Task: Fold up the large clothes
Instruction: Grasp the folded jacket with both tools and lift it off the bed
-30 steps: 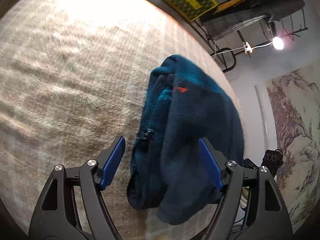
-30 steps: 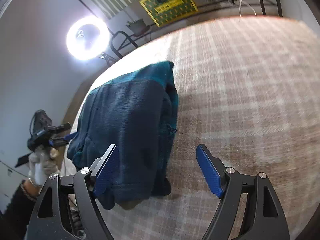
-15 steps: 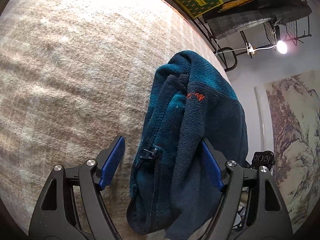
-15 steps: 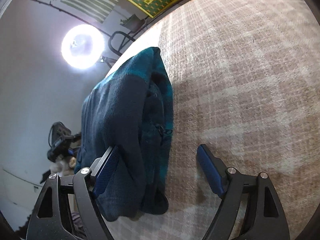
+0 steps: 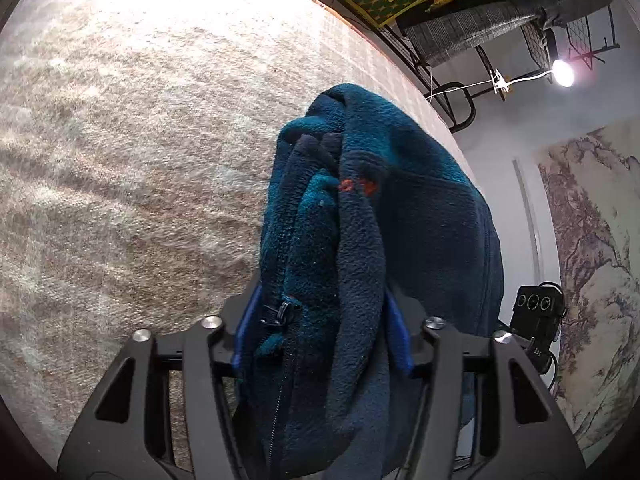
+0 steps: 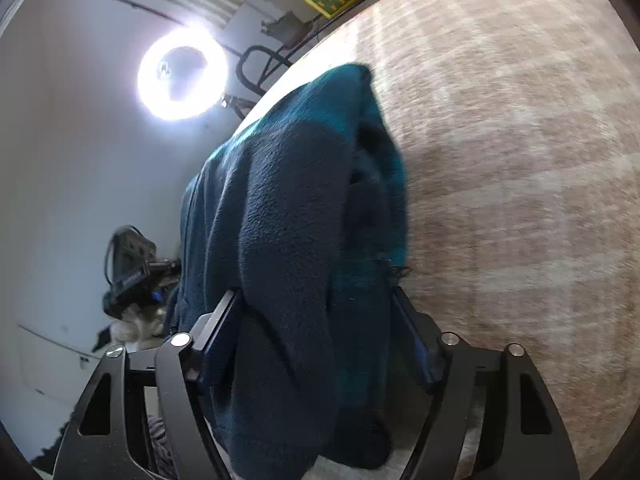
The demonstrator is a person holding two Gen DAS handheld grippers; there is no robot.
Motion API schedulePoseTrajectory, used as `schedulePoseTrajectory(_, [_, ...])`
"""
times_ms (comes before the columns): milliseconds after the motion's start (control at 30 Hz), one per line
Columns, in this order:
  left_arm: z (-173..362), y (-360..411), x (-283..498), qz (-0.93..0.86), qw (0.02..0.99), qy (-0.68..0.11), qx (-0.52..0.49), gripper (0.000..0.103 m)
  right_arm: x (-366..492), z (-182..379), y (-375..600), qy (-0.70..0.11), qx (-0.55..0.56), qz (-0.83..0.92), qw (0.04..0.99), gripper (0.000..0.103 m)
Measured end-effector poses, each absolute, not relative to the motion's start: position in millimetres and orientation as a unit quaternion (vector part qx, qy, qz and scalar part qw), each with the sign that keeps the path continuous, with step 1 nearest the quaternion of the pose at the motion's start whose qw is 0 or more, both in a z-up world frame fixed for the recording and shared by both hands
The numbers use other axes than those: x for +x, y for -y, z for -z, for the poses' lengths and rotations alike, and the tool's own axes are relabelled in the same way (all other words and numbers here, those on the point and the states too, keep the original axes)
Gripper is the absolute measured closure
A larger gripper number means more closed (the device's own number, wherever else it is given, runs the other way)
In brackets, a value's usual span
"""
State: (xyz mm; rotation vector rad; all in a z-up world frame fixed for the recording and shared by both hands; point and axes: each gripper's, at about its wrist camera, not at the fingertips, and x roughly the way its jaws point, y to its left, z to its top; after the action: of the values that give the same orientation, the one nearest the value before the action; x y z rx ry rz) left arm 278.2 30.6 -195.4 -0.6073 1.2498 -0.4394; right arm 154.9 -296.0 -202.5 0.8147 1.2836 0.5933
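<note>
A folded dark blue and teal fleece jacket (image 5: 400,200) with a small red logo lies near the edge of a beige plaid surface (image 5: 140,160). My left gripper (image 5: 320,332) is shut on the jacket's near end, by the zipper pull. In the right wrist view the same jacket (image 6: 288,200) fills the middle, and my right gripper (image 6: 316,328) is shut on its thick folded end. The blue pads are mostly hidden by the fleece in both views.
The plaid surface (image 6: 520,160) stretches away beside the jacket. A ring light (image 6: 182,74) stands beyond the edge. A rack with clothes (image 5: 500,20) and a lamp (image 5: 562,72) stand at the back. The other hand's gripper (image 6: 132,276) shows at the left.
Both grippers have moved in over the jacket's ends and closed on it; a second ago both were open with the jacket lying ahead of them.
</note>
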Motion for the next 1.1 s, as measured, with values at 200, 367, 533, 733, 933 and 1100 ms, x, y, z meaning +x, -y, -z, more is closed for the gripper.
schedulePoseTrajectory(200, [178.1, -12.7, 275.8, 0.195, 0.774, -0.556, -0.232, 0.067, 153.4, 182.1, 288.6, -0.572, 0.316, -0.263, 0.71, 0.061])
schedulePoseTrajectory(367, [162.6, -0.7, 270.3, 0.187, 0.795, -0.54, -0.2, 0.071, 150.6, 163.5, 278.9, -0.569, 0.267, -0.25, 0.737, 0.066])
schedulePoseTrajectory(533, [144.5, 9.0, 261.4, 0.186, 0.814, -0.522, -0.174, 0.073, 147.9, 142.4, 274.6, -0.557, 0.224, -0.248, 0.761, 0.068])
schedulePoseTrajectory(733, [125.1, 19.4, 245.5, 0.196, 0.829, -0.502, -0.149, 0.074, 138.1, 115.5, 275.1, -0.536, 0.188, -0.244, 0.786, 0.069])
schedulePoseTrajectory(933, [95.2, 38.7, 229.5, 0.207, 0.848, -0.47, -0.131, 0.074, 125.7, 86.7, 291.8, -0.503, 0.164, -0.231, 0.817, 0.07])
schedulePoseTrajectory(1100, [67.7, 60.6, 214.9, 0.215, 0.866, -0.439, -0.107, 0.074, 114.1, 61.4, 297.5, -0.475, 0.141, -0.221, 0.84, 0.07])
